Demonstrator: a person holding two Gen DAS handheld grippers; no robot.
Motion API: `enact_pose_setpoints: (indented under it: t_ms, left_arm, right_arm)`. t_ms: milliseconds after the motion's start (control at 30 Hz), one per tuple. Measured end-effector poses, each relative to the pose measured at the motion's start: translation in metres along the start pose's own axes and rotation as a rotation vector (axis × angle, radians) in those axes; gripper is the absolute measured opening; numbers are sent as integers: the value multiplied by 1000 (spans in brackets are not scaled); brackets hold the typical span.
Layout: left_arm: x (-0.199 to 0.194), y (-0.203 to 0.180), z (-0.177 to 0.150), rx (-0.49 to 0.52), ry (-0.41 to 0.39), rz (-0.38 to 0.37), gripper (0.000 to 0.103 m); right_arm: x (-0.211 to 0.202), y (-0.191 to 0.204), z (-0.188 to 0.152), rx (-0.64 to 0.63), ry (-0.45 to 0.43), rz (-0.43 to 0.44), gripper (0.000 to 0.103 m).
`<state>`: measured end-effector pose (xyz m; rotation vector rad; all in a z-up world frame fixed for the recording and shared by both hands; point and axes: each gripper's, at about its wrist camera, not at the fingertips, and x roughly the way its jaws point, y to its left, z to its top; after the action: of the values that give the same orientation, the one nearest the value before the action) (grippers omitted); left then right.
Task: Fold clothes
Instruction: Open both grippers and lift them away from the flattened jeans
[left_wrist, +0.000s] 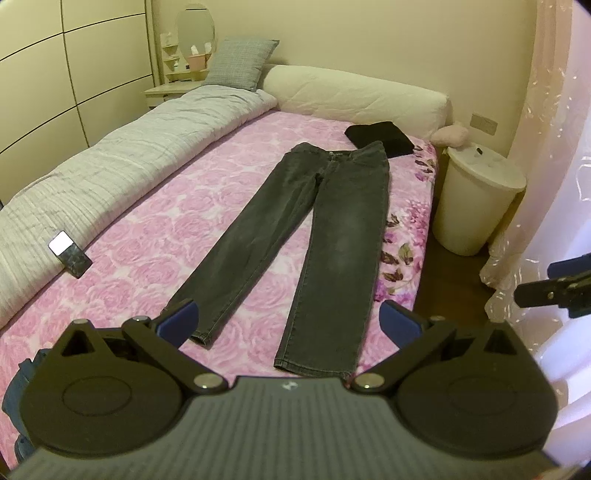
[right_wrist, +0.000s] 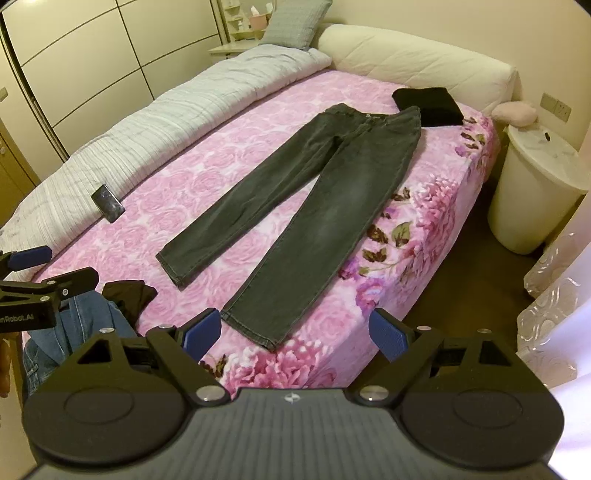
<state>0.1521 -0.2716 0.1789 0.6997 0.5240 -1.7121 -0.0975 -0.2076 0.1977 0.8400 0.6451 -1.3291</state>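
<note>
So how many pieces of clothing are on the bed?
4, maybe more hidden: dark jeans spread flat, folded black garment near the headboard, blue jeans and a black item heaped at the foot.

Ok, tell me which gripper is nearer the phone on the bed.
Left. The left gripper hovers over the jeans' hems, on the phone's side; the right gripper sits toward the bed's outer edge, further away.

Bed with pink rose-print cover (left_wrist: 155, 236). Rolled grey striped duvet (left_wrist: 110, 162) along its left edge; smartphone (left_wrist: 70, 254) leaning against it. Grey checked cushion (left_wrist: 240, 62) and long cream bolster (left_wrist: 351, 96) at the head. White lidded laundry bin (left_wrist: 476, 195) on the floor beside the bed. Oval mirror (left_wrist: 194, 27) on a dressing table.
</note>
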Motion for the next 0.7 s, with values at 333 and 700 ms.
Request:
enact_pose_setpoints:
  t_ms: [333,700]
  left_arm:
    - [37,16,0,-81,53,45,102]
    - [132,77,25,-150,94,142,102]
  right_arm:
    - [13,-42,12,-12,-13,-10,89]
    - [107,-82,121,-217,-79,34,89]
